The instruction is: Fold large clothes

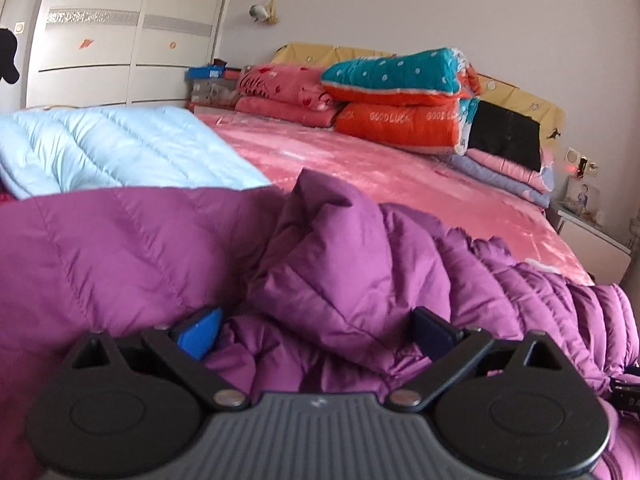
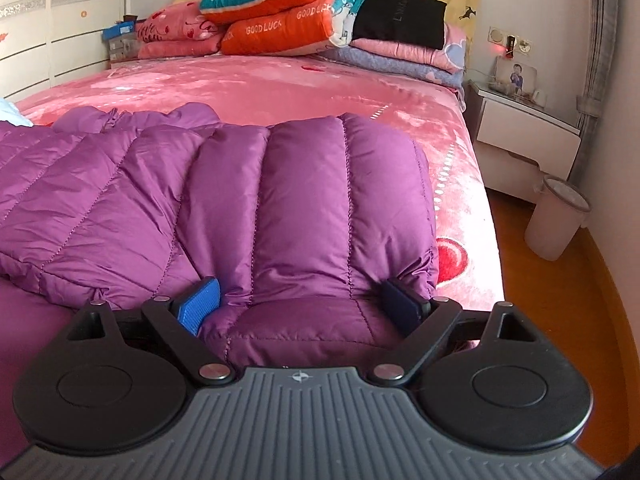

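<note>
Evidently mid-fold: puffy purple quilted down jacket (image 2: 304, 200) lay on pink bed (image 2: 280, 88). Left gripper (image 1: 316, 332) & right gripper (image 2: 300, 300) both spread wide, straddling fabric, prob. to bunch thick edge before pinching.

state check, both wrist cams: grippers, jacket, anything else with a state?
Left gripper: open, purple puffer jacket bunched between its fingers.
Right gripper: open, straddling a flat quilted panel of the jacket.
Purple puffer jacket: on the bed, partly flat, rumpled on one side.
Light blue jacket: lying spread.
Orange and teal quilt: folded, stacked.
</note>
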A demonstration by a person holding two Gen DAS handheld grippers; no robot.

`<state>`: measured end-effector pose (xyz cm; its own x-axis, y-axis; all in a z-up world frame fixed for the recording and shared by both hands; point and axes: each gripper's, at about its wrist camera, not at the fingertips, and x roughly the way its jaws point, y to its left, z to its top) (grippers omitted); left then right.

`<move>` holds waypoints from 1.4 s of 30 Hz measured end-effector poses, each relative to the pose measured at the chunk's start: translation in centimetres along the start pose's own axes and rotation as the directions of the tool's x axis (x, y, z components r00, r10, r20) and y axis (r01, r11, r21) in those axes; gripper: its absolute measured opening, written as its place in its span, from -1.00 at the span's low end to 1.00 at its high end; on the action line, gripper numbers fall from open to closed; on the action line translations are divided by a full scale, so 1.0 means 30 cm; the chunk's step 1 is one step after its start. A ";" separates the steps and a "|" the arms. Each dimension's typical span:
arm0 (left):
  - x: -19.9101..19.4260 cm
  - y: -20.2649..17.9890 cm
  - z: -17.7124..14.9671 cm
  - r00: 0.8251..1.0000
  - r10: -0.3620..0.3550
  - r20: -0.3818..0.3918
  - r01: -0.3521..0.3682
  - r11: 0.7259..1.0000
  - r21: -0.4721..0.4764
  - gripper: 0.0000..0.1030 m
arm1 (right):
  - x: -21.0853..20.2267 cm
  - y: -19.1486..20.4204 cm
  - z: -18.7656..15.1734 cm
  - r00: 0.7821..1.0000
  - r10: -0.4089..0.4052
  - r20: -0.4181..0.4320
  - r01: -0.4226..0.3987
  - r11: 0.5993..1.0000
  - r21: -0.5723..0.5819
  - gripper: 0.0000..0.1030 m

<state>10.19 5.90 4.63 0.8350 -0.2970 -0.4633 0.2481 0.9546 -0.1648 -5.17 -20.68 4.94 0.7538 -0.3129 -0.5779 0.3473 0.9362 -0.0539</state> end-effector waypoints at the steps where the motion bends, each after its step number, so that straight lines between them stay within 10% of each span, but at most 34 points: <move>1: 0.005 0.000 -0.002 1.000 0.004 -0.006 -0.004 1.000 0.001 0.93 | 0.003 -0.001 -0.002 1.000 0.002 0.003 -0.002 1.000 0.000 1.00; 14: -0.086 -0.031 -0.005 0.999 -0.027 0.030 0.026 0.999 0.033 0.93 | 0.007 -0.011 0.011 1.000 0.024 0.011 -0.025 1.000 0.013 1.00; 22: -0.255 -0.066 -0.001 0.997 -0.043 0.067 0.036 0.995 0.095 0.93 | -0.221 -0.057 0.050 0.999 -0.040 0.030 0.038 0.996 0.082 1.00; 42: -0.756 0.009 -0.033 0.992 0.084 0.096 -0.099 0.983 0.155 0.93 | -0.517 -0.034 -0.190 0.969 0.237 -0.074 -0.217 0.953 0.211 1.00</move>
<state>-9.16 12.86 14.24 0.8963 -0.2119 -0.3896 0.2378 0.9711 0.0189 -20.40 -15.87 9.32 0.7713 -0.0695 -0.6327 0.2850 0.9265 0.2456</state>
